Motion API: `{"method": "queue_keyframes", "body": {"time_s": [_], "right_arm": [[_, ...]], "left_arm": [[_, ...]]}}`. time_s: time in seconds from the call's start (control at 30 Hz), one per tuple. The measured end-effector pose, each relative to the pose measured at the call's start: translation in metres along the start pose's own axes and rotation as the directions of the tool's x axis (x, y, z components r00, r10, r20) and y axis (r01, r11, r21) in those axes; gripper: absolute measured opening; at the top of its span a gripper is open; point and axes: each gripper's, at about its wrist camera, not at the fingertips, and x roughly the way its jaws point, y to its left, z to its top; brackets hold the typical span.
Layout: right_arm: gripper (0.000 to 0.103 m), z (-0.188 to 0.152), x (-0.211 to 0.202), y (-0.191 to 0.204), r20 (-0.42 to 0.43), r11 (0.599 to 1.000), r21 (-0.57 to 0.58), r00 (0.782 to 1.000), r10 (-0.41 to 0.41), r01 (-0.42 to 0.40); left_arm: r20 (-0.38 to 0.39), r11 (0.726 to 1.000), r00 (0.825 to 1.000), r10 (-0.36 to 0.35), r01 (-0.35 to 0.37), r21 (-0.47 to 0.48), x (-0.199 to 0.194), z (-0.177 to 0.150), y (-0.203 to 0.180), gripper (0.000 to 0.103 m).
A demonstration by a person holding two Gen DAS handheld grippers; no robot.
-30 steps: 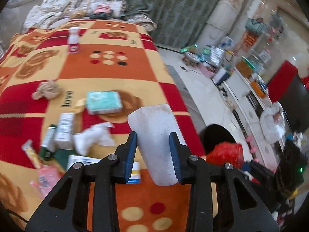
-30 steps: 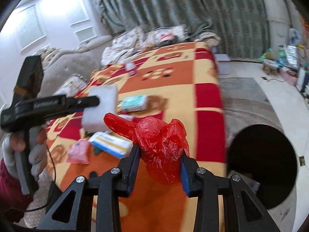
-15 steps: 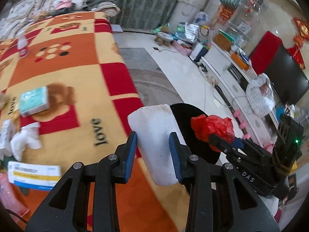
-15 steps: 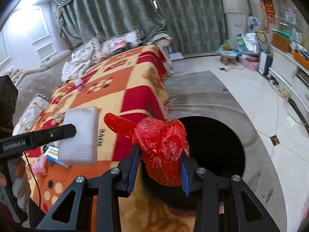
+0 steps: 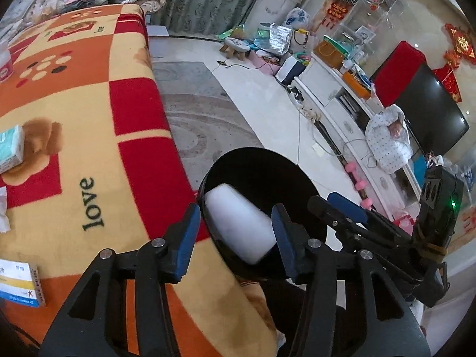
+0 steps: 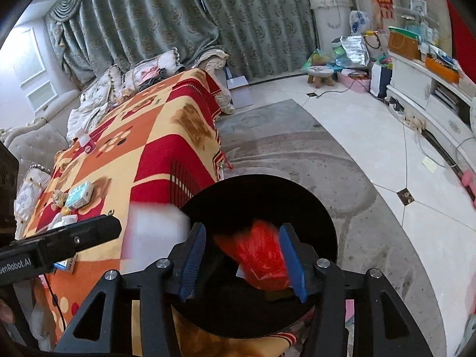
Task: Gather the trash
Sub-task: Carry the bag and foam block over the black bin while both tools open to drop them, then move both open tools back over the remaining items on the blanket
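Note:
A black round bin stands on the floor against the bed's edge. My left gripper hangs over it, jaws opening. A white foam block, blurred, sits between the blue pads with gaps on both sides. My right gripper is over the same bin, jaws opening too. A red plastic bag, blurred, sags between its pads, clear of the left one and near the right one. The block shows as a white smear beside the left gripper's finger.
The bed's red, orange and yellow blanket carries a teal tissue pack, a medicine box and a white bottle. A grey rug lies under the bin. A white TV cabinet and a small stool stand beyond.
Both grippers swung from above the bed to above the black bin. Both sets of jaws have spread, and the foam block and red bag have slipped lower between them.

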Motion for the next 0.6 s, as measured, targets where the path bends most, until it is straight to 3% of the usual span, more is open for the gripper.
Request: {"method": "queue_keyframes", "body": {"time_s": [0.27,0.6], "right_arm": [[0.051,-0.011,0.006,0.016,-0.025,1.0,-0.007,0.999,0.027,-0.027],[0.051,-0.02,0.005,0.056,-0.027,0.997,-0.071,0.999,0.043,-0.045]], "left_arm": [[0.047,0.991,0.99,0.134,-0.134,-0.008,-0.023,-0.011,0.018,0.048],[0.089,0.974,0.97,0.227,-0.225,-0.03,-0.049,-0.023,0.044,0.048]]}}
